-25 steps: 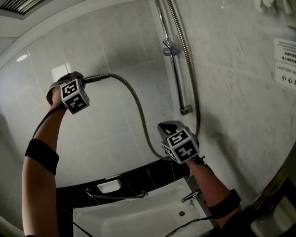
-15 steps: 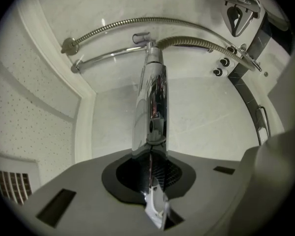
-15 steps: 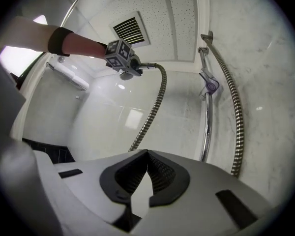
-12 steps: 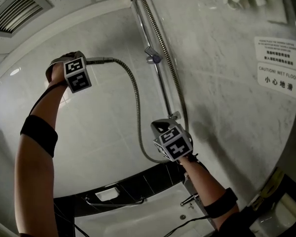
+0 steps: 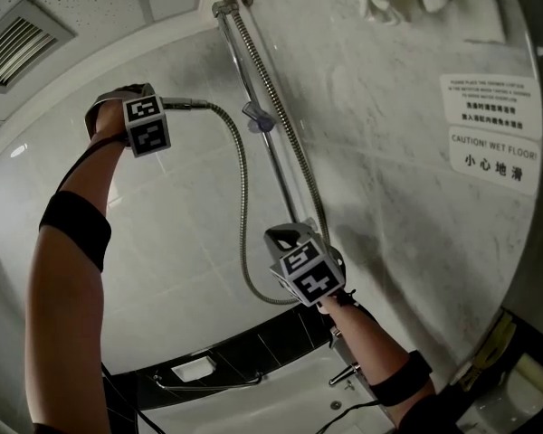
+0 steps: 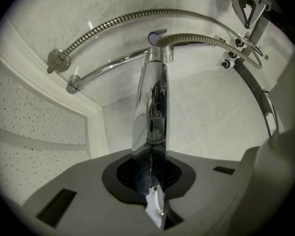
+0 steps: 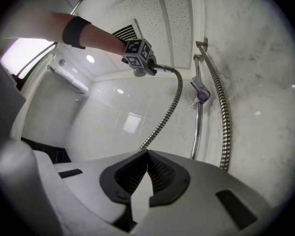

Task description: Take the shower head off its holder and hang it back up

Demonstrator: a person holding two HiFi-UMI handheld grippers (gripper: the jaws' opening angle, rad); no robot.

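Between the left hand-held gripper's [image 6: 150,154] jaws sits the shower head [image 6: 150,95].

Count with me: two tools, the left tool [image 6: 152,161] and the right tool [image 7: 146,168]. One shower head [image 6: 150,102]. One metal hose [image 5: 242,206]. One slide rail [image 5: 276,165], one holder [image 5: 261,120] on it. Two wall notices, upper notice [image 5: 489,100] and lower notice [image 5: 493,159]. One ceiling vent [image 5: 23,48]. One bathtub [image 5: 281,400], one tap [image 5: 344,373]. Two black armbands, left armband [image 5: 77,227] and right armband [image 5: 400,378].
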